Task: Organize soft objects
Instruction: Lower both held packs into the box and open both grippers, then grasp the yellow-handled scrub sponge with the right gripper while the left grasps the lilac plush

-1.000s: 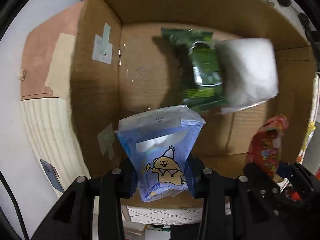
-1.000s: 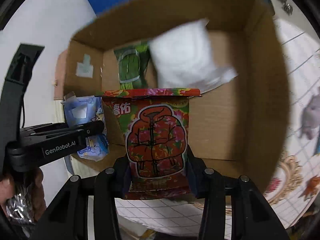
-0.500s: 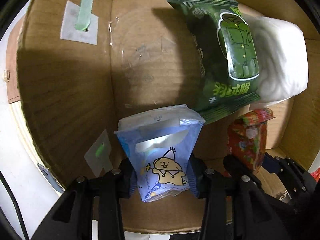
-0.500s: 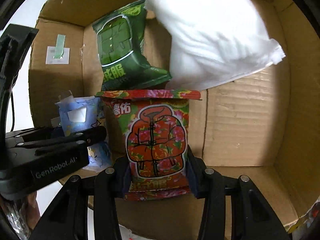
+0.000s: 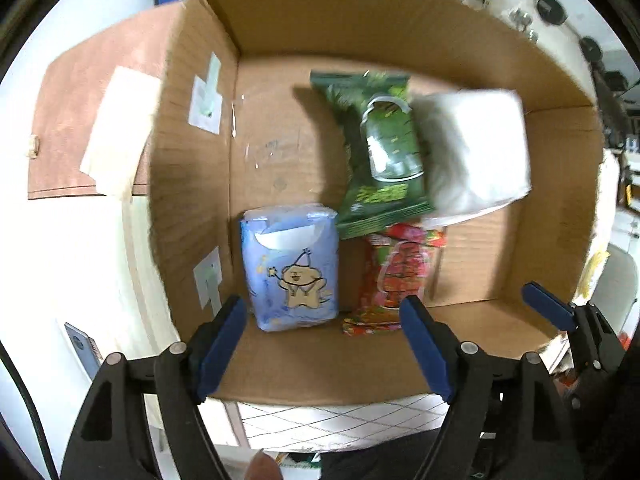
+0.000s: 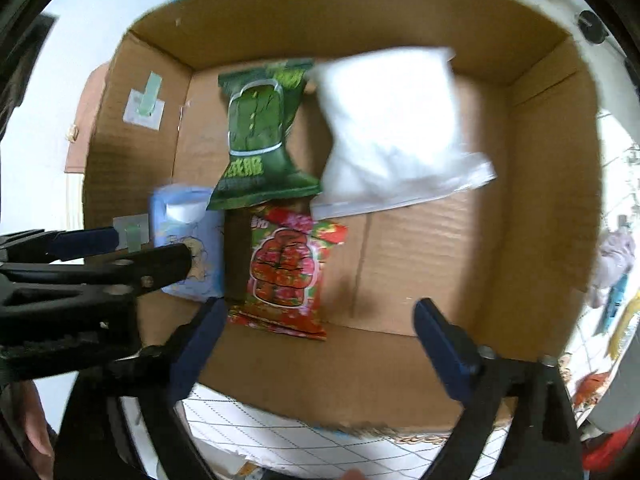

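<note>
Inside brown cardboard box (image 5: 560,208): blue cartoon tissue pack (image 5: 292,268) and red crinkly jacket-print packet (image 6: 286,270), newly released; left gripper (image 5: 322,344) and right gripper (image 6: 316,350) spread wide, empty.

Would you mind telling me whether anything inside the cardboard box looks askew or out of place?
Slightly: the green packet overlaps the white bag and tilts onto the red packet. The blue pack sits straight.

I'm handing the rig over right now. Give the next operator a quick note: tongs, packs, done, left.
Left tongs: open, empty.
Right tongs: open, empty.
In the cardboard box: blue pack and red pack in front, side by side; green pack and white bag behind.
Done: all four are in the box.
Left: no other soft items clearly visible outside it.
</note>
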